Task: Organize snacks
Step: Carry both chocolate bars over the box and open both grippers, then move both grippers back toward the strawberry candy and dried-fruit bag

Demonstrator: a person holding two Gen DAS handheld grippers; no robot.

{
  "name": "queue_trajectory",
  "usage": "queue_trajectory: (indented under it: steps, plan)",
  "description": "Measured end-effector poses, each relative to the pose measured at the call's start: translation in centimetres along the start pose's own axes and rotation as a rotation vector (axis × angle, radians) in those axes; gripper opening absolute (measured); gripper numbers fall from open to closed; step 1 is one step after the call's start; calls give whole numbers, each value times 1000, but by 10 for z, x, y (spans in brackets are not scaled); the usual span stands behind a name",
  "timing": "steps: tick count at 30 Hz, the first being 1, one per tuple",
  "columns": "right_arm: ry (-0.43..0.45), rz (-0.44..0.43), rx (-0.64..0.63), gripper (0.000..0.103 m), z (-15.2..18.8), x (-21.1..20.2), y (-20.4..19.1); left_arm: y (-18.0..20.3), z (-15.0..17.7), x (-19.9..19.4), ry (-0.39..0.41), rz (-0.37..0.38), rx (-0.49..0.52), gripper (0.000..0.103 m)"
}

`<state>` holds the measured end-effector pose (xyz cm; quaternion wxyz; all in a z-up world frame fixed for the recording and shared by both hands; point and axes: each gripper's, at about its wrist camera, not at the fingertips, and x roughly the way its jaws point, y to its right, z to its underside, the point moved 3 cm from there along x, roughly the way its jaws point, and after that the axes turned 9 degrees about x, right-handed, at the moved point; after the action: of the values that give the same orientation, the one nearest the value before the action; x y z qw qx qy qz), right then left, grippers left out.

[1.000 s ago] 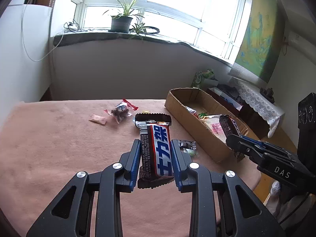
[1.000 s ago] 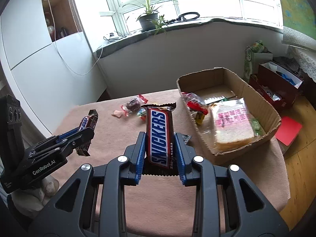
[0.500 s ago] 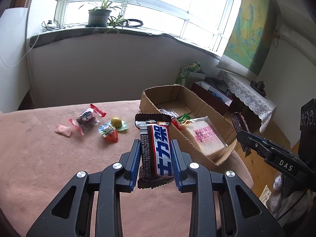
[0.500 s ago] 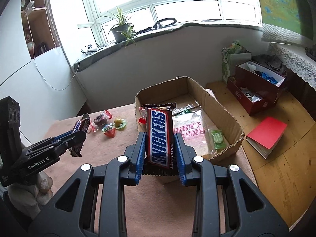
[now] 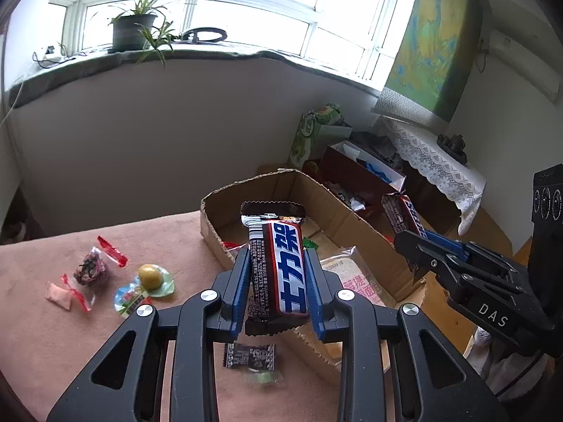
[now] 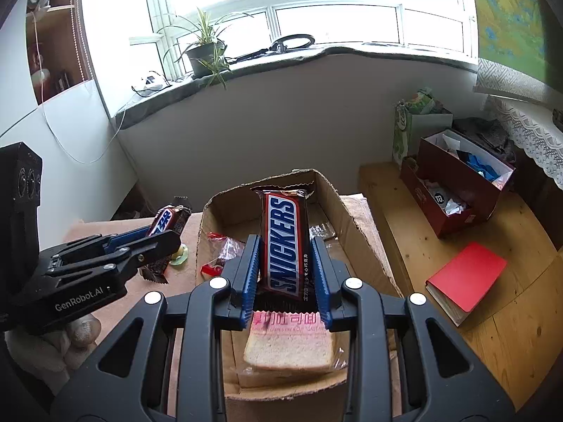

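I've carried both tongs from over the bench to the cardboard box (image 6: 355, 225): left tongs (image 5: 278, 281) clamp one chocolate bar (image 5: 278, 263), right tongs (image 6: 286, 274) clamp another bar (image 6: 285, 242), lengthwise, ready for dropping in.

"SNICKERS" on the chocolate bar (image 6: 285, 246); "GenRobot.AI" on the left gripper (image 6: 160, 242); "DAS" on the right gripper (image 5: 410, 242).

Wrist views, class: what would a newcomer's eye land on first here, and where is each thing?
First, the two Snickers bars: one clamped upright in the left hand-held gripper, the other in the right hand-held gripper. Behind them sits the open cardboard box, with packaged bread inside. Small loose sweets lie on the pink tablecloth left of the box.
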<state>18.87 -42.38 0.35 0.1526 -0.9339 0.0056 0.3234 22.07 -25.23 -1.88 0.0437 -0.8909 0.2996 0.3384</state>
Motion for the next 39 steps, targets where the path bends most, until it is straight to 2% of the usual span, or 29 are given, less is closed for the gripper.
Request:
queue_trajectory:
  steps: [12, 21, 23, 25, 26, 39]
  plan:
    - [-47, -9, 9, 30, -30, 56, 11, -5, -16, 52, -72, -14, 1, 28]
    - [-66, 9, 6, 30, -34, 78, 14, -6, -17, 65, -84, -12, 3, 28]
    - [-64, 17, 7, 35, -35, 79, 14, -7, -18, 66, -88, -15, 4, 30]
    - [-54, 27, 9, 50, -36, 78, 16, -7, -19, 65, -86, -19, 4, 31]
    - [-47, 31, 9, 53, -36, 76, 16, -7, -19, 65, -86, -20, 4, 31]
    - [-23, 46, 9, 54, -36, 53, 12, -9, -22, 50, -69, -16, -1, 31]
